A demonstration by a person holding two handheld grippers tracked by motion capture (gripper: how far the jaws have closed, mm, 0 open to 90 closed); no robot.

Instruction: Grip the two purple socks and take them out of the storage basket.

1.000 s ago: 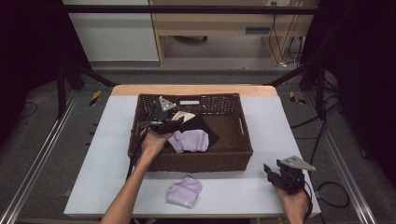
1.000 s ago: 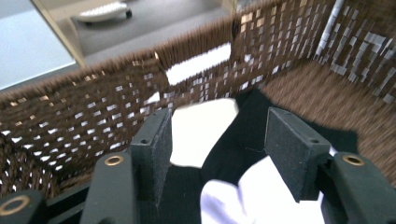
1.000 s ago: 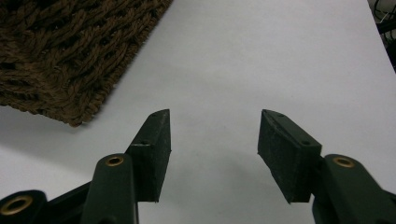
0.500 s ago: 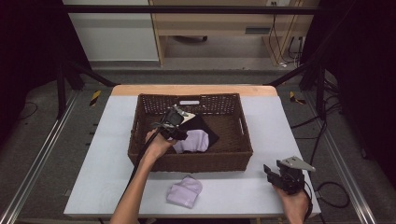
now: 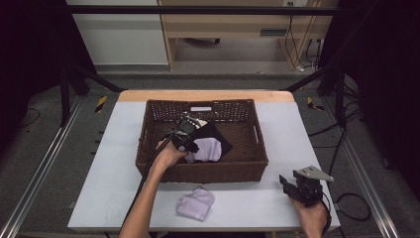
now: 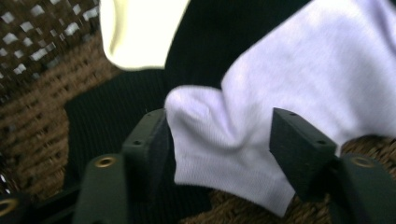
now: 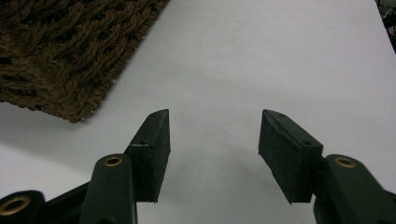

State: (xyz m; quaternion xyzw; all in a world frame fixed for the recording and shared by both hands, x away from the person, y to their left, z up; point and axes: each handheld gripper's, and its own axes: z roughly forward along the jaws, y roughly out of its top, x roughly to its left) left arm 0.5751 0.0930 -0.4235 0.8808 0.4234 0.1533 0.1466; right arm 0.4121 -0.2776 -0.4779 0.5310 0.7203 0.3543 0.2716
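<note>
A pale grey table [image 5: 109, 163] carries a large brown wicker basket [image 5: 148, 139] at its centre. Inside the basket lie a black cloth [image 5: 214, 133], a cream-coloured item [image 6: 135, 28] near the back, and a lavender sock [image 5: 208, 148] resting partly on the black cloth and partly on the wicker floor. A second lavender sock [image 5: 194, 203] lies folded on the table just in front of the basket.

The person's left tongs [image 6: 219, 140] reach down into the basket. They are open, with the near end of the lavender sock sitting between the two black jaws; one jaw is just beside a raised fold of the fabric. The right tongs [image 7: 212, 140] rest low over bare table to the right of the basket, open and holding nothing.

The step in hand looks like picking the sock out of the basket. To do it well, the left tongs should close on the thick raised fold alone, keeping the black cloth beneath out of the grip, then lift straight up to clear the basket wall.
</note>
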